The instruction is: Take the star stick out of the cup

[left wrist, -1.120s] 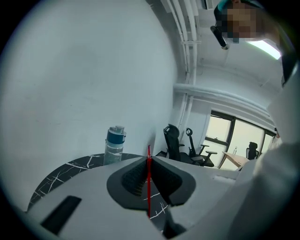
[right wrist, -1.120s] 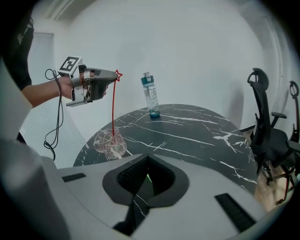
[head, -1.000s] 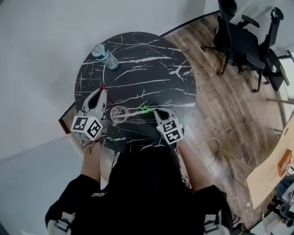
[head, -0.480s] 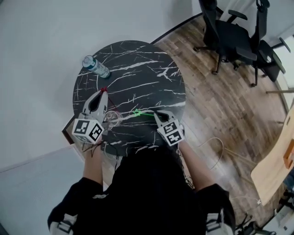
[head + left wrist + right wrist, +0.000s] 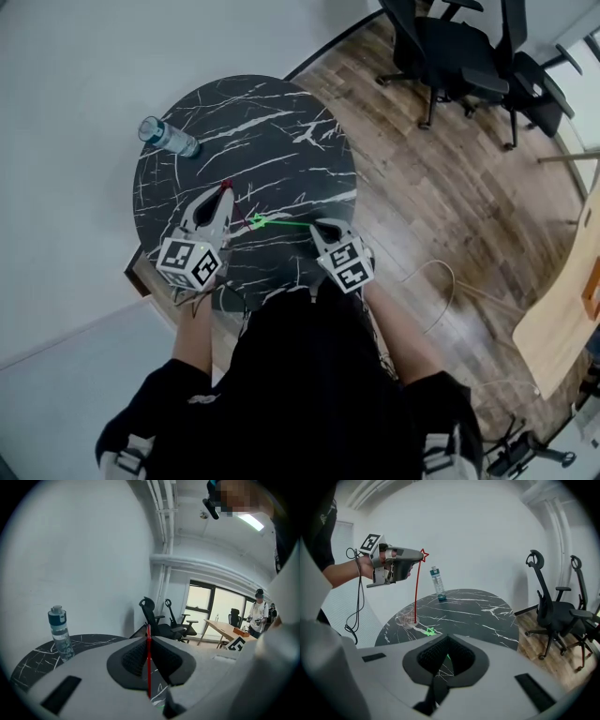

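Right gripper [image 5: 319,227]: at the lower centre of the head view, its jaws were drawn narrow and clamped on the tail of the green star stick [image 5: 281,223].
Green star stick: it ran leftward in the head view, with its star end low over the bench [image 5: 281,122] and just beside the cup [image 5: 411,620].
Left gripper [image 5: 223,194]: it was raised at centre left, pinching the red star stick [image 5: 416,592] just under its star. The stick hung near upright.
Red star stick's foot: in the right gripper view it appeared to sit inside the cup's rim, so I judged this stick not yet clear of the cup.
Cup: clear glass, below the left gripper and near the bench's front-left rim. It was hard to make out in the head view.
Risk, tipping: a slanted lift could drag the foot against the rim and topple the cup or slide it toward that near edge.
Risk, collision: the green star lay so close that a sweep of the right gripper could knock the cup or cross the red stick.
Risk, slip: such a thin stick could swivel in the pinch.
Edges: there was little margin between the cup and the near rim.
Open room: bare marble spread toward the upper right, and the space above was free.
Water bottle [image 5: 167,138]: at the bench's upper-left edge, well apart.
Office chairs [image 5: 450,47]: at upper right on the wood floor [image 5: 422,187], well clear.
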`<state>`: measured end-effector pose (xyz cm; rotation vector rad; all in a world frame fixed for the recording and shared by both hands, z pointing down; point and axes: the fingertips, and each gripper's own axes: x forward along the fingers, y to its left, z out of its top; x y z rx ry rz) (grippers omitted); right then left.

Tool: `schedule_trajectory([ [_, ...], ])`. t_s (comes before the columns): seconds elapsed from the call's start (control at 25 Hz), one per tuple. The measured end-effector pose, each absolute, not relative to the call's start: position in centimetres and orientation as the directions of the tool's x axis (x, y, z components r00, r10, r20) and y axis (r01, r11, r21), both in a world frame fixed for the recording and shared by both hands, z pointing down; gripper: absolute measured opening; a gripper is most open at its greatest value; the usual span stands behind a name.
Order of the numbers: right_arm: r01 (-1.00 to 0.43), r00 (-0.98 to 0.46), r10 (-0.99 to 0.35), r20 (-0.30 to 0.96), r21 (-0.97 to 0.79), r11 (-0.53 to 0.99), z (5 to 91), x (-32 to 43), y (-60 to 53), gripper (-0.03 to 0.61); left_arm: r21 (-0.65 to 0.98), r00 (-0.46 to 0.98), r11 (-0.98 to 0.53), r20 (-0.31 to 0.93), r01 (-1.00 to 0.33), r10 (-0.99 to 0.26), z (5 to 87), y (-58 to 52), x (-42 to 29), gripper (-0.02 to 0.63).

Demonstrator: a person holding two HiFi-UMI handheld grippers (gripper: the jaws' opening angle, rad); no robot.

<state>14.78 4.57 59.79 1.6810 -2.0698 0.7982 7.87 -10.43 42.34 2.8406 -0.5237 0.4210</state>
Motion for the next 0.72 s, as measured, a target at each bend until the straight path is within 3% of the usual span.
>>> schedule_trajectory([
  [0.72,-0.963,-0.226,-0.803,0.552,-0.252,0.098,62.2,15.7,6.5,-0.003,0.314,0.863,-0.866,0.453,-0.39,-0.225,50.9,-4.0,8.0,0.017],
])
